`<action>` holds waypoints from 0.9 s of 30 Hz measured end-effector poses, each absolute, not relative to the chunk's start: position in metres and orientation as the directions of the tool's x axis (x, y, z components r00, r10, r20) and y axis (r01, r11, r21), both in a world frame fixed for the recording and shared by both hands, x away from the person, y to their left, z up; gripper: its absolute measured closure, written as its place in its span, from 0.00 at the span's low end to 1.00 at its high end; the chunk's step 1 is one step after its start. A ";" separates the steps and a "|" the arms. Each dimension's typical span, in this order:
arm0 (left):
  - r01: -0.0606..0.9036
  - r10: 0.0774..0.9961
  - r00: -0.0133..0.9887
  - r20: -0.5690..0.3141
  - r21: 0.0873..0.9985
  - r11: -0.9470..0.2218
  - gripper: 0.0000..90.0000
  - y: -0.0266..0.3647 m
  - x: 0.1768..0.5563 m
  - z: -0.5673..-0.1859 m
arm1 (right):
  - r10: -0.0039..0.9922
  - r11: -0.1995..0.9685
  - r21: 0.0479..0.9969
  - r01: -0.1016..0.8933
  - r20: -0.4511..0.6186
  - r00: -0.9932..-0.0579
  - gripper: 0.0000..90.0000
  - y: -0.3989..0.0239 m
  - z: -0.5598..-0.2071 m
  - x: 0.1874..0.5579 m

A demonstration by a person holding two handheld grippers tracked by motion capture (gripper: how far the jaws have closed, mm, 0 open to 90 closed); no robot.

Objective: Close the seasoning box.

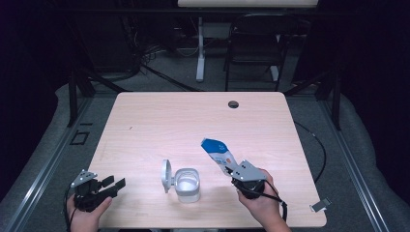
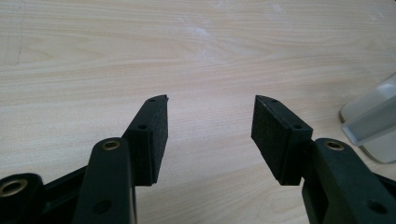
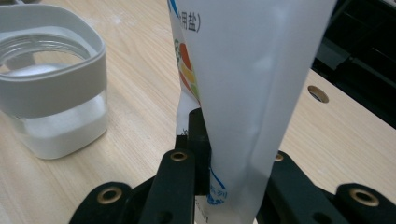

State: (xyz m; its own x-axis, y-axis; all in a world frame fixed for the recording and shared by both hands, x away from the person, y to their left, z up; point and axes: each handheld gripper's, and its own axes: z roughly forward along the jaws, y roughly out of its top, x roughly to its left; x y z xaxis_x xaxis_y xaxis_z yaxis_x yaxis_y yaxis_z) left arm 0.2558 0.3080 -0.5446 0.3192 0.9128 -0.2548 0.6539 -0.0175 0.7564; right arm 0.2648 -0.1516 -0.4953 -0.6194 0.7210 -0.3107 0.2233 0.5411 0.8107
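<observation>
White granules already lie in the bottom of the clear jar [image 1: 187, 184], whose grey collar stands uncovered with its hinged lid [image 1: 166, 176] flipped up on the side away from the bag. So, judging by that, some pouring seems done; the jar is far from full, and closing the lid is left.

The blue-and-white bag [image 1: 217, 151] sits just beside the jar, on its right as the high view shows it, lifted off the table [image 1: 159, 116]. The right gripper [image 1: 231, 171] is clamped on the bag's lower end, its black pads pinching the plastic from both sides. The bag's long axis runs from that clamped end up and away toward the far-left, leaning toward the jar; its blue end points up and over, not down into the opening. I cannot tell whether that end is cut open.

The left gripper [image 1: 116, 182] rests well to the jar's left, jaws spread wide with nothing between them.
</observation>
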 end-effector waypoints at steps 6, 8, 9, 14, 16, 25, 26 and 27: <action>0.658 0.913 0.315 -0.259 0.753 -0.014 0.51 0.308 0.255 -0.545 | 0.742 0.515 0.823 0.239 -0.289 -0.605 0.91 -0.160 -0.501 0.266; 0.656 0.913 0.314 -0.259 0.754 -0.012 0.51 0.308 0.255 -0.545 | 0.749 0.512 0.823 0.246 -0.287 -0.598 0.91 -0.163 -0.503 0.266; 0.656 0.913 0.315 -0.258 0.755 -0.013 0.51 0.308 0.255 -0.545 | 0.753 0.506 0.824 0.252 -0.280 -0.595 0.91 -0.164 -0.505 0.267; 0.656 0.914 0.313 -0.257 0.755 -0.012 0.51 0.308 0.254 -0.546 | 0.772 0.490 0.830 0.267 -0.270 -0.576 0.91 -0.171 -0.513 0.269; 0.655 0.915 0.309 -0.259 0.755 -0.008 0.51 0.308 0.254 -0.545 | 0.779 0.486 0.829 0.276 -0.268 -0.567 0.91 -0.174 -0.516 0.271; 0.663 0.918 0.302 -0.257 0.748 -0.009 0.51 0.309 0.253 -0.547 | 0.807 0.463 0.828 0.316 -0.246 -0.537 0.91 -0.189 -0.532 0.275; 0.669 0.917 0.305 -0.259 0.743 -0.013 0.51 0.309 0.253 -0.547 | 0.810 0.461 0.828 0.320 -0.245 -0.533 0.91 -0.190 -0.533 0.275; 0.665 0.916 0.304 -0.261 0.747 -0.008 0.51 0.309 0.253 -0.548 | 0.811 0.459 0.827 0.324 -0.241 -0.533 0.91 -0.191 -0.534 0.275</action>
